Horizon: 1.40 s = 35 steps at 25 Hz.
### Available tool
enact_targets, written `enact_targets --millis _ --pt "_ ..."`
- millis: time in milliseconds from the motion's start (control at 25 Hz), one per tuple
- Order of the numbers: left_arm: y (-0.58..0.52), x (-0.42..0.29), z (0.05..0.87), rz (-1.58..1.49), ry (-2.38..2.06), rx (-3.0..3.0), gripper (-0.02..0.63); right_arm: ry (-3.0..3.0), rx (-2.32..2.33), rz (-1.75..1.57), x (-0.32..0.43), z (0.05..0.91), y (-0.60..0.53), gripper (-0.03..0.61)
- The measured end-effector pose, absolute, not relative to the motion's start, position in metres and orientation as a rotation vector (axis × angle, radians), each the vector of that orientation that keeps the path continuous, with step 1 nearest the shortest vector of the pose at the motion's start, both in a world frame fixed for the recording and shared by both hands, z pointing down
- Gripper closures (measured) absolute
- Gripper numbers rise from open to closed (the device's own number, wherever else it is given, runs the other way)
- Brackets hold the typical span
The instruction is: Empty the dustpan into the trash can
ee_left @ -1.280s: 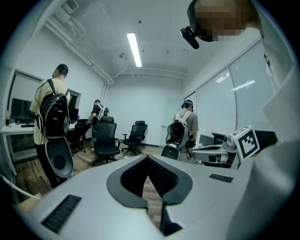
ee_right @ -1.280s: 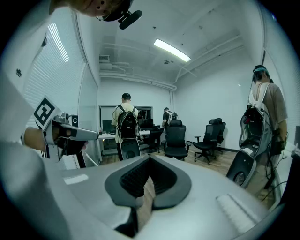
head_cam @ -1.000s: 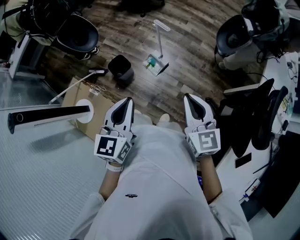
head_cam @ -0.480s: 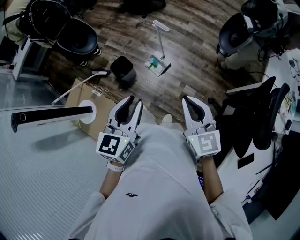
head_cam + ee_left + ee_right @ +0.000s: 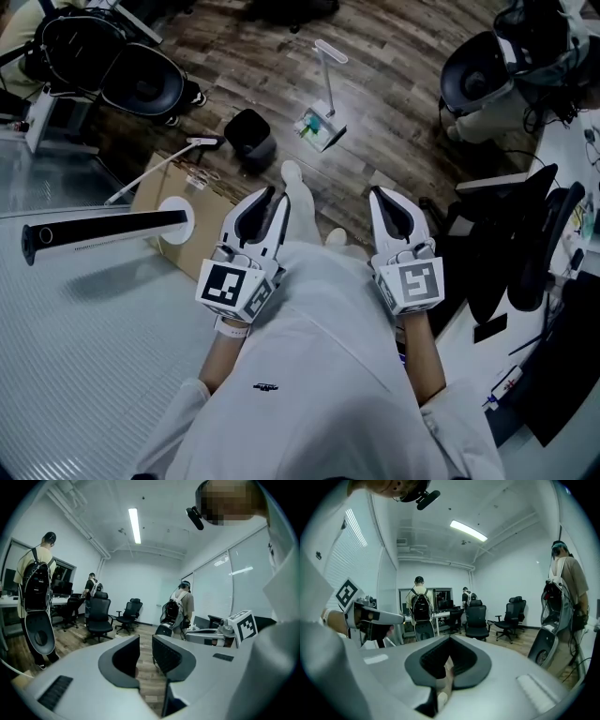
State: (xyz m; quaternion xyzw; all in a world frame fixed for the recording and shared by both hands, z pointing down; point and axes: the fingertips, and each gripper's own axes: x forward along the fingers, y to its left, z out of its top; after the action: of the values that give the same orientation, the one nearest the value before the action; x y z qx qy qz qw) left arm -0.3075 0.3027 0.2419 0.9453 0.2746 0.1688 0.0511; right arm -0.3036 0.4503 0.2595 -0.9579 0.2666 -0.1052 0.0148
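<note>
Black trash can (image 5: 249, 139) far, dustpan (image 5: 319, 127) near its right. Left gripper (image 5: 275, 197) fingers parted, just narrowing, empty. Right gripper (image 5: 381, 194) fingers clenched, empty.

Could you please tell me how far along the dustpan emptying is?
Nothing looks done: the white long-handled dustpan stands on the floor, apart from the small black trash can. Nothing is in hand: the left hand-held gripper is open and empty, its jaws having just closed a little; the right hand-held gripper is shut, empty. Left: grasp and tip the dustpan.
</note>
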Motion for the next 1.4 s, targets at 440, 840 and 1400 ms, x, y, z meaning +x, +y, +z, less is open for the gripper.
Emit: enact_targets --millis 440,840,1400 --pt "0.271 -0.208 0.264 0.555 0.776 2.796 0.540 0.835 -2.901 -0.472 -0.212 0.282 0.426 0.568" --pt "0.230 -0.073 0.275 0.607 0.763 2.790 0.579 0.798 -2.969 -0.528 -0.083 0.289 0.390 0.568" --pt "0.166 0.084 0.273 0.562 0.931 2.797 0.606 0.832 -2.989 -0.530 0.068 0.279 0.321 0.568"
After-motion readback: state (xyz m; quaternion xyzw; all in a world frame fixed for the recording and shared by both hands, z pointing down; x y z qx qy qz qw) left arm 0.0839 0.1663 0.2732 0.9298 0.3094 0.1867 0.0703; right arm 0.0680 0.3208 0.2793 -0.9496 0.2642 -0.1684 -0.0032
